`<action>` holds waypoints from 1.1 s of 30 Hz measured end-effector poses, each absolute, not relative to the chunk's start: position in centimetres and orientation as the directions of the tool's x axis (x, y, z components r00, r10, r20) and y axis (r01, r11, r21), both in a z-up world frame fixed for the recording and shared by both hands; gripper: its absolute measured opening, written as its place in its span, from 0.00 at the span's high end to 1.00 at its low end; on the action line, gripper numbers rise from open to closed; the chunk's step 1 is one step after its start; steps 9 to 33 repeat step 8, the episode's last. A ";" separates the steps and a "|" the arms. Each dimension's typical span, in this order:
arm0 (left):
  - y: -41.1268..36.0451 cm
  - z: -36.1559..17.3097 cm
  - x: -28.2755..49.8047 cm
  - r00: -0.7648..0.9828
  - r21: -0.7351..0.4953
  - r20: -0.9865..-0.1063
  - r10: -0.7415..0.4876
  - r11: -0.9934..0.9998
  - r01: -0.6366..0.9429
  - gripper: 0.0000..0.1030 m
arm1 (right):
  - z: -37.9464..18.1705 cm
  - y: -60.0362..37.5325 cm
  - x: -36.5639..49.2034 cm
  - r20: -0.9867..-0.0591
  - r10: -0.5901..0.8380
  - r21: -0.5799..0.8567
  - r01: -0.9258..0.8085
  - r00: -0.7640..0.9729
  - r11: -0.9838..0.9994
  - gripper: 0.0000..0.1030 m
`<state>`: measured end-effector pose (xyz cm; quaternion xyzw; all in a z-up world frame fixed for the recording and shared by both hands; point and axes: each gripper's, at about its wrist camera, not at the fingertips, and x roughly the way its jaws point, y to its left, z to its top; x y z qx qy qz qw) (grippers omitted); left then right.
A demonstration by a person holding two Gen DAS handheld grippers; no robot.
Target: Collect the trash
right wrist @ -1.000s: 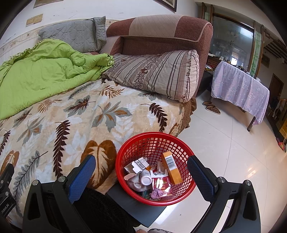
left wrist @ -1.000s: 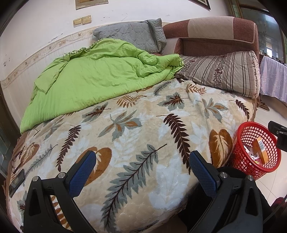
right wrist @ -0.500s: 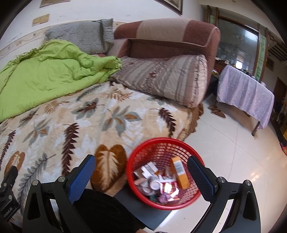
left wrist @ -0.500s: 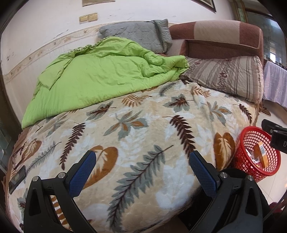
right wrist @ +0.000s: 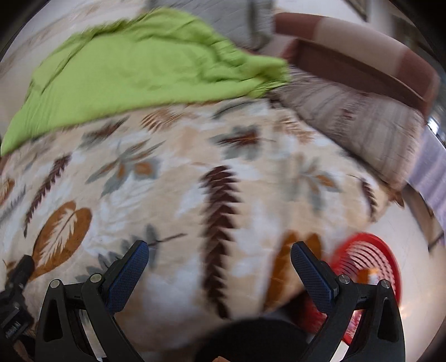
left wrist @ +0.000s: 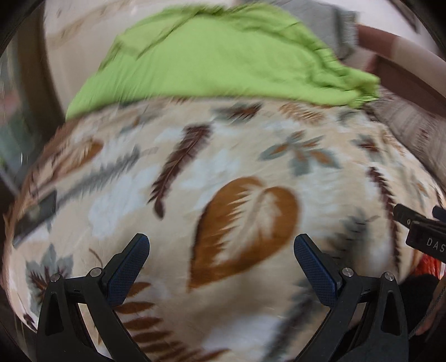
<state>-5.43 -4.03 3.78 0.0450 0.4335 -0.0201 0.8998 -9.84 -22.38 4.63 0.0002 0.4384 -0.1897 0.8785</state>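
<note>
Both views are motion-blurred. My left gripper (left wrist: 221,245) is open and empty over the leaf-patterned bed blanket (left wrist: 245,172). My right gripper (right wrist: 220,252) is open and empty, also over the blanket (right wrist: 217,178). The red trash basket (right wrist: 370,259) stands on the floor at the lower right of the right wrist view, partly behind my right finger; an orange box shows inside it. A sliver of the basket (left wrist: 426,264) shows at the right edge of the left wrist view, below the other gripper's body (left wrist: 423,231). A dark flat object (left wrist: 36,214) lies on the blanket at the far left.
A green quilt (left wrist: 223,55) covers the far side of the bed. A striped pillow (right wrist: 362,125) and a brown headboard (right wrist: 362,64) lie to the right. A grey pillow (right wrist: 231,19) is at the back. Glossy floor (right wrist: 412,250) lies right of the bed.
Both grippers have swung left and in over the bed. The basket has slid from the middle of the right wrist view to its lower right edge. Both stay open.
</note>
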 end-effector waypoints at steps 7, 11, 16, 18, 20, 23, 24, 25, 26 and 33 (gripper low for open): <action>-2.8 -1.0 2.0 0.527 0.034 -0.849 0.046 0.999 -0.032 0.00 | -1.5 -21.4 -0.2 -0.868 -0.282 -0.154 0.318 0.409 0.935 0.00; -3.1 -1.3 2.8 0.538 0.044 -0.841 0.057 0.998 -0.038 0.00 | -2.3 -21.4 1.2 -0.870 -0.296 -0.168 0.328 0.395 0.930 0.00; -3.1 -1.3 2.8 0.538 0.044 -0.841 0.057 0.998 -0.038 0.00 | -2.3 -21.4 1.2 -0.870 -0.296 -0.168 0.328 0.395 0.930 0.00; -3.1 -1.3 2.8 0.538 0.044 -0.841 0.057 0.998 -0.038 0.00 | -2.3 -21.4 1.2 -0.870 -0.296 -0.168 0.328 0.395 0.930 0.00; -3.1 -1.3 2.8 0.538 0.044 -0.841 0.057 0.998 -0.038 0.00 | -2.3 -21.4 1.2 -0.870 -0.296 -0.168 0.328 0.395 0.930 0.00; -3.1 -1.3 2.8 0.538 0.044 -0.841 0.057 0.998 -0.038 0.00 | -2.3 -21.4 1.2 -0.870 -0.296 -0.168 0.328 0.395 0.930 0.00; -3.1 -1.3 2.8 0.538 0.044 -0.841 0.057 0.998 -0.038 0.00 | -2.3 -21.4 1.2 -0.870 -0.296 -0.168 0.328 0.395 0.930 0.00; -3.1 -1.3 2.8 0.538 0.044 -0.841 0.057 0.998 -0.038 0.00 | -2.3 -21.4 1.2 -0.870 -0.296 -0.168 0.328 0.395 0.930 0.00; -3.1 -1.3 2.8 0.538 0.044 -0.841 0.057 0.998 -0.038 0.00 | -2.3 -21.4 1.2 -0.870 -0.296 -0.168 0.328 0.395 0.930 0.00; -3.1 -1.3 2.8 0.538 0.044 -0.841 0.057 0.998 -0.038 0.00 | -2.3 -21.4 1.2 -0.870 -0.296 -0.168 0.328 0.395 0.930 0.00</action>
